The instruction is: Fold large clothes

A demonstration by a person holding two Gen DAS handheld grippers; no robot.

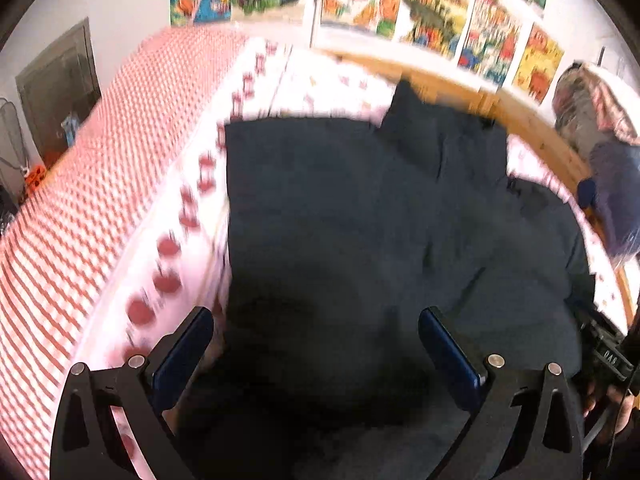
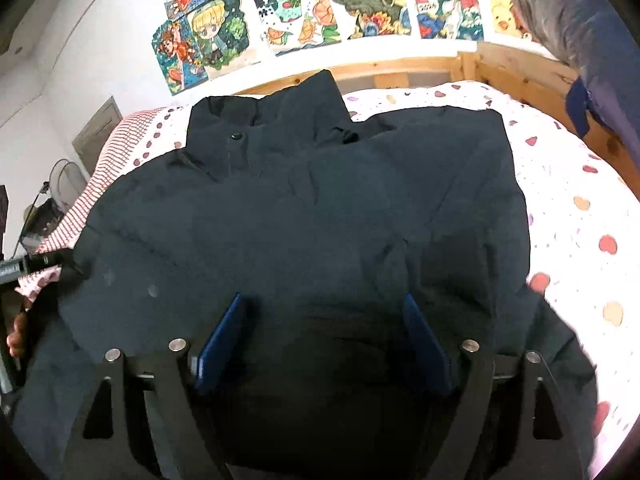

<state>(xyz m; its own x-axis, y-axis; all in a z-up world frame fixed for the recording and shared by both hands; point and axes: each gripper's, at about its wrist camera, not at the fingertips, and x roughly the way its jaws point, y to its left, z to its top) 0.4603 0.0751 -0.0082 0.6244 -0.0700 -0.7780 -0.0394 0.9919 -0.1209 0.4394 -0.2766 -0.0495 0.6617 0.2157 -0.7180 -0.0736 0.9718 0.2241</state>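
A large dark padded jacket (image 2: 304, 216) lies spread on the bed, collar at the far end with a snap button showing. My right gripper (image 2: 326, 300) hovers over its near part, open, with its blue pads wide apart and nothing between them. In the blurred left wrist view the same jacket (image 1: 360, 220) fills the middle. My left gripper (image 1: 316, 314) is open above it near its left edge, holding nothing. The other hand-held gripper shows at the right edge (image 1: 608, 356) there, and at the left edge (image 2: 16, 268) of the right wrist view.
The bed has a white sheet with hearts (image 2: 568, 200) and a red-and-white checked blanket (image 1: 80, 200) along its left side. A wooden bed frame (image 2: 400, 70) runs along the far edge. Posters cover the wall. Clothes (image 2: 592, 48) hang at far right.
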